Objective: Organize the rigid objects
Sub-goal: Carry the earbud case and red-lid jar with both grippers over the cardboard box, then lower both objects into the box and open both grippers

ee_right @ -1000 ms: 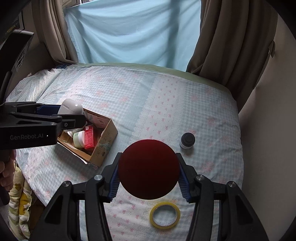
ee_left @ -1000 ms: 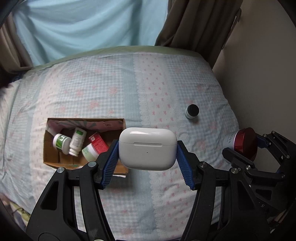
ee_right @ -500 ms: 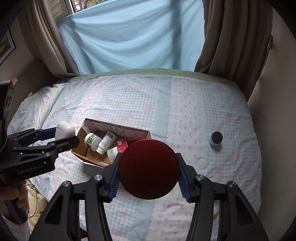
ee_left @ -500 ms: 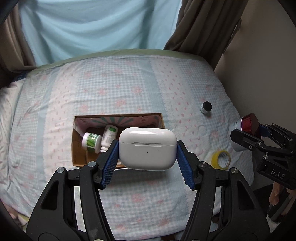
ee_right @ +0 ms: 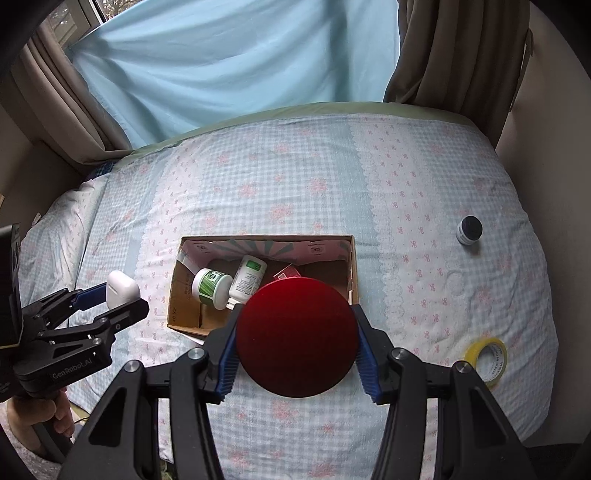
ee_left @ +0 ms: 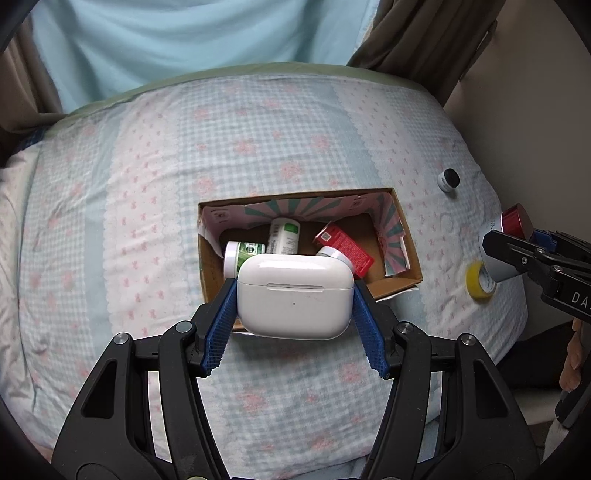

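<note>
Bed (ee_right: 295, 177) with blue-and-pink checked quilt. On it: open cardboard box (ee_right: 352, 266) just ahead of the tongs; small dark-lidded jar (ee_right: 469, 229) far right; yellow tape roll (ee_right: 487, 356) right, near edge.

Home bedroom. Bed (ee_right: 314, 177) had a checked floral sheet w/ lace trim; brown curtains (ee_right: 454, 51) and a light-blue drape (ee_right: 240, 62) covered the window (ee_right: 77, 14) behind. Cardboard box (ee_right: 177, 295) of toiletries sat on it.
</note>
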A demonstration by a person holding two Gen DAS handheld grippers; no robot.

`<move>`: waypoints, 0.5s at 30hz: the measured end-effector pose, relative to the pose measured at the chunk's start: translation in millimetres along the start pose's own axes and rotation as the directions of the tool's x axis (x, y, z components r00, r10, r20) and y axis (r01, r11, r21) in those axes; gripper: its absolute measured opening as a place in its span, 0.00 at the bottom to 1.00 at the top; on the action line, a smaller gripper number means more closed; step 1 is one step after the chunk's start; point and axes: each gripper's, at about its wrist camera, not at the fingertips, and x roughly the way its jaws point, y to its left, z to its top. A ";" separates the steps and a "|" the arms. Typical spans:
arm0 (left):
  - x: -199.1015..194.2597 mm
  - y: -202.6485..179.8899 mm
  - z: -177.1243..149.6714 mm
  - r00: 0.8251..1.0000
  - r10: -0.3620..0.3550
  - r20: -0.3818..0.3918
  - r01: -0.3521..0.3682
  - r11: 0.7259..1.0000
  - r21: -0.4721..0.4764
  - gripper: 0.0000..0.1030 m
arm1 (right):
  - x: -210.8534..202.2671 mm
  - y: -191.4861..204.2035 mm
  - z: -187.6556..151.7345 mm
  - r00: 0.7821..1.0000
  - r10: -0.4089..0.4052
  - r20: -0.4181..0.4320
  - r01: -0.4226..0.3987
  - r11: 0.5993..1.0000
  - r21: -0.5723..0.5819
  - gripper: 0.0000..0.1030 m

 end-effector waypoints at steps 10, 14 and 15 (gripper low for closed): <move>71.6 34.1 4.7 0.995 0.012 -0.104 -0.014 1.000 -0.018 0.56 | 80.6 11.5 27.5 0.994 -0.014 -0.104 0.012 1.000 -0.015 0.48; 105.8 30.6 10.0 0.987 0.020 -0.159 -0.017 1.000 0.023 0.56 | 117.3 4.6 36.0 0.988 -0.034 -0.151 0.031 0.999 -0.022 0.48; 114.0 27.9 11.9 0.985 0.018 -0.172 -0.013 0.999 0.031 0.56 | 126.2 1.1 37.8 0.986 -0.035 -0.163 0.033 0.999 -0.018 0.48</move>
